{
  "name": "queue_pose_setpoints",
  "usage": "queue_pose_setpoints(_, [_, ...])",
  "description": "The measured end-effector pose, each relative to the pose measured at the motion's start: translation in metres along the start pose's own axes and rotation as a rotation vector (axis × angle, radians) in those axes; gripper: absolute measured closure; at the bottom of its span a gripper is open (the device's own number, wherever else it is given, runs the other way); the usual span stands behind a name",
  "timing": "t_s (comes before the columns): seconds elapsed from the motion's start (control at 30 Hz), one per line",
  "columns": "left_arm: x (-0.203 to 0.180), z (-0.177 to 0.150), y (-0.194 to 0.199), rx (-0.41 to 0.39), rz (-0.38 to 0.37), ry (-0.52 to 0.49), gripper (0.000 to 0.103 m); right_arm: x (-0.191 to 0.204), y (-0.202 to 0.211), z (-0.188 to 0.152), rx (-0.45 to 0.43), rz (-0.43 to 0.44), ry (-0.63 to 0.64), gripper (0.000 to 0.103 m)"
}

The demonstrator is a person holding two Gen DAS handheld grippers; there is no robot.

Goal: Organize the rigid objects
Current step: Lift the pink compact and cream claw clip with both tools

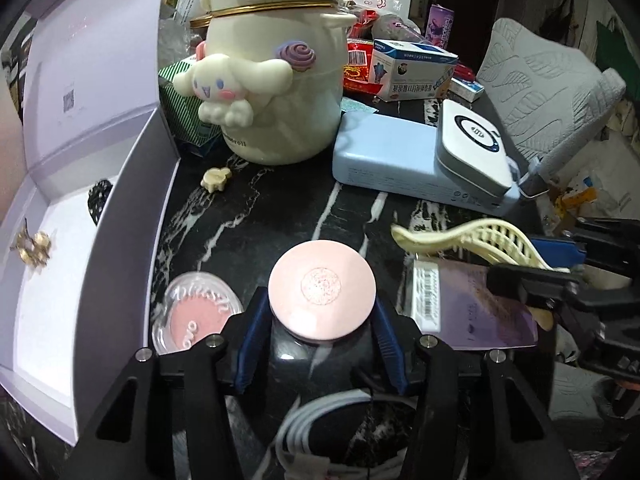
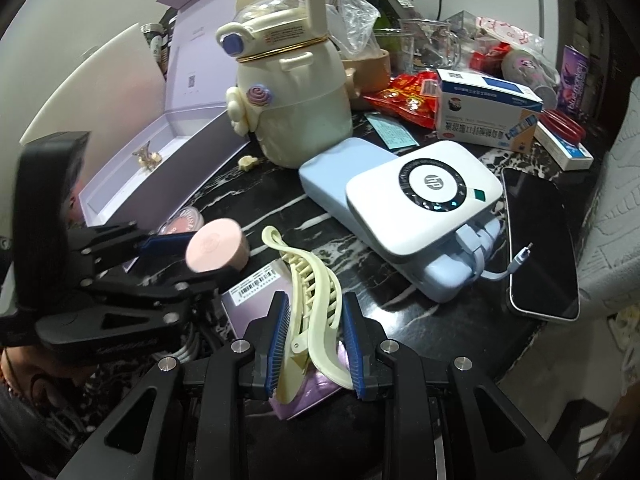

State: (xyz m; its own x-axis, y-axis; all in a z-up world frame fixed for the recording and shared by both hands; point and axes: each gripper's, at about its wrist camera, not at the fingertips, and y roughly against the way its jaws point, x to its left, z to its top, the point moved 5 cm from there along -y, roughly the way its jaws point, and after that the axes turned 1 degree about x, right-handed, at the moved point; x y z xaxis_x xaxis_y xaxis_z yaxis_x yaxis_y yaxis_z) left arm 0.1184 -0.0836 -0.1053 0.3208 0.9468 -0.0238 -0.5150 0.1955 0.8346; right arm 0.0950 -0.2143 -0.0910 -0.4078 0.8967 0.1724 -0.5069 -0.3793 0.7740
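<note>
- Left wrist view: the left gripper [image 1: 322, 322] is closed on a round pale-pink compact case [image 1: 322, 294], held just above the black white-veined marble counter [image 1: 288, 216]. Just left of it lies a clear-lidded pink blush pot [image 1: 196, 314], beside the open lilac gift box [image 1: 80, 248] at the counter's left edge.
- Right wrist view: the right gripper [image 2: 316, 340] clamps a cream plastic hair claw clip [image 2: 310, 292] over a flat lilac carton [image 2: 256, 300]. The pink compact sits in the other gripper, near the box.
</note>
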Motion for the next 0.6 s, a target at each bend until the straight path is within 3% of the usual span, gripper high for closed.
queue_pose_setpoints(0.3, [-0.0021, 0.0107, -0.0069, -0.013, -0.005, -0.003, 0.052, -0.0022, -0.0040, -0.0053, 0.018, 0.002, -0.012, 0.076])
queue_pose_setpoints(0.6, [-0.0023, 0.0042, 0.0018, -0.021, -0.029, 0.032, 0.053, -0.0054, 0.0038, -0.0031, -0.017, -0.028, -0.026, 0.077])
